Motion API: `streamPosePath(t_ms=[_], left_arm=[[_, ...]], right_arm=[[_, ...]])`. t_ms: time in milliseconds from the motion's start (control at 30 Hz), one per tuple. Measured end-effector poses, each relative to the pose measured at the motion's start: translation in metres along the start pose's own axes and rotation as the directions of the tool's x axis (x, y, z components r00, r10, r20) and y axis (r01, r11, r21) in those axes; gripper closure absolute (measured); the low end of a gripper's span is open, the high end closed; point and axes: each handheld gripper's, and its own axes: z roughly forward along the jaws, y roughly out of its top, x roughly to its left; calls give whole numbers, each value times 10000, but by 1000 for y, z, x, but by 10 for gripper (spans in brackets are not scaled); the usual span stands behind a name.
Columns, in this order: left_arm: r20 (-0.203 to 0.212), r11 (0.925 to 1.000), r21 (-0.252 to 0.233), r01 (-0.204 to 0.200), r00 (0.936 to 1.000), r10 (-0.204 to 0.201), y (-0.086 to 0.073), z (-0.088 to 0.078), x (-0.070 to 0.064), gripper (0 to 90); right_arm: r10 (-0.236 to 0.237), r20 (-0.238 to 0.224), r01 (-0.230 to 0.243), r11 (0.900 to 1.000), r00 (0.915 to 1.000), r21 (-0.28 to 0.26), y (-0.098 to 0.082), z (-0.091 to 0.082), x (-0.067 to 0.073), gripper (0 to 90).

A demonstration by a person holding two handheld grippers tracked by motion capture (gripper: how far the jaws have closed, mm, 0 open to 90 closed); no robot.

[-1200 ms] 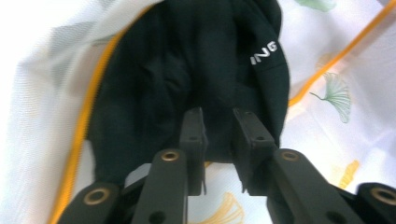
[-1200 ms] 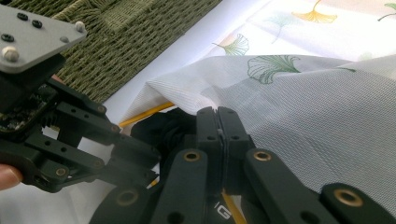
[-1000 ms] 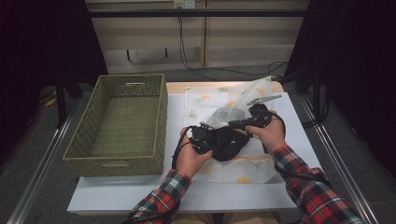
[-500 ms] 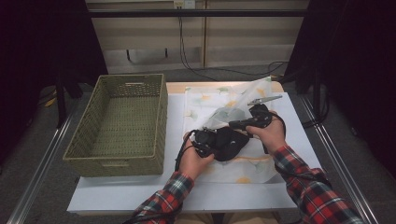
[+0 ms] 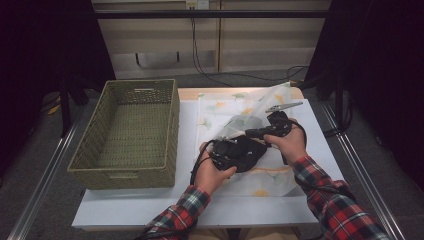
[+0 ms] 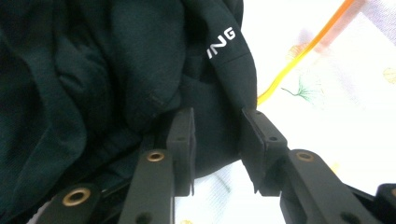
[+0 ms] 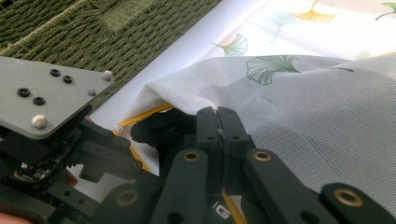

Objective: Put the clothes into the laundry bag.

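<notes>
A white mesh bag [image 5: 235,107] printed with ginkgo leaves lies on the table, its yellow zip [image 6: 303,51] undone. My right gripper [image 5: 250,133] is shut on the bag's edge [image 7: 187,100] and holds it up. A black garment [image 5: 252,150] with white lettering [image 6: 224,42] lies bunched at the bag's mouth. My left gripper [image 5: 239,150] points right into it. Its jaws have just been opening and stand apart, with a bulge of the black cloth [image 6: 217,135] loose between them. In the right gripper view, the left gripper's grey plate [image 7: 46,93] sits close beside my right gripper [image 7: 218,114].
An empty green woven basket [image 5: 172,125] stands on the left half of the white table [image 5: 125,210]. Cables run along the floor behind the table. Metal rails flank the table on both sides.
My left hand and gripper have shifted a little to the right, closer to the bag's mouth, with the black garment. The right hand has kept still with the bag's edge lifted.
</notes>
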Motion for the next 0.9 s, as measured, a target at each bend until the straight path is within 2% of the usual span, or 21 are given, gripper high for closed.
streamPosePath(t_ms=[67,100,133,167,200,300,333,367,433,467,500,533,567,633,700,767,800,833,900], left_arm=[[91,10000,68,19,10000,-19,0,1,0,607],[91,9999,100,-96,9999,95,0,1,-1,600],[62,10000,-23,35,10000,-34,1,2,-2,600],[61,9999,46,-120,9999,119,1,0,-1,573],[110,10000,-77,60,9999,-60,2,1,-2,557],[200,9999,-86,106,9997,-105,1,2,-4,561],[149,9999,53,-104,9998,104,1,2,-5,558],[136,10000,-7,-44,9999,45,1,4,-7,548],[51,9991,187,-373,9993,372,-1,7,-7,580],[30,9995,100,-287,9996,287,-1,8,-8,616],[158,9989,300,-366,9992,362,-1,9,-5,689],[151,9999,142,-40,9999,38,-2,10,-6,761],[201,9999,35,131,9997,-132,-3,12,-5,781],[262,9999,64,90,9996,-92,-3,11,-3,890],[177,9993,293,-247,9996,242,-2,10,0,897],[5,9998,103,-178,9998,178,-1,9,2,900],[-152,9994,158,-306,9994,308,0,7,5,900],[-282,10000,-46,-51,9996,49,1,7,7,900],[-383,9996,-209,179,9991,-186,2,5,12,900]], right_arm=[[-3,-6,3,10000,10000,1,0,0,0,897],[-22,-9,22,10000,10000,0,0,1,0,897],[-18,-20,18,10000,10000,-32,-1,1,0,897],[2,-30,-2,10000,10000,-31,-1,1,0,897],[-7,-28,7,10000,10000,-11,-1,2,-1,897],[3,-20,-3,10000,10000,-18,-1,2,-1,897],[18,-16,-18,10000,10000,-14,-1,1,0,897],[24,-15,-24,10000,10000,-11,-1,1,0,896],[9,-11,-9,10000,10000,-31,-1,1,-1,897],[6,-14,-6,10000,10000,-45,-1,1,-1,896],[3,-12,-3,10000,10000,-48,-1,1,-1,897],[-1,-7,1,10000,10000,-40,-1,1,0,897],[-6,1,6,10000,10000,-37,-1,1,0,897],[-3,-11,3,10000,10000,-27,-1,1,0,897],[24,-22,-24,10000,10000,-8,-1,0,-1,897],[30,-26,-30,10000,10000,-46,-1,0,-1,897],[37,-19,-37,10000,10000,-19,-2,0,-1,897],[4,-26,-4,10000,10000,-8,-2,0,-1,897],[-22,-28,22,10000,10000,7,-2,0,-1,897]])
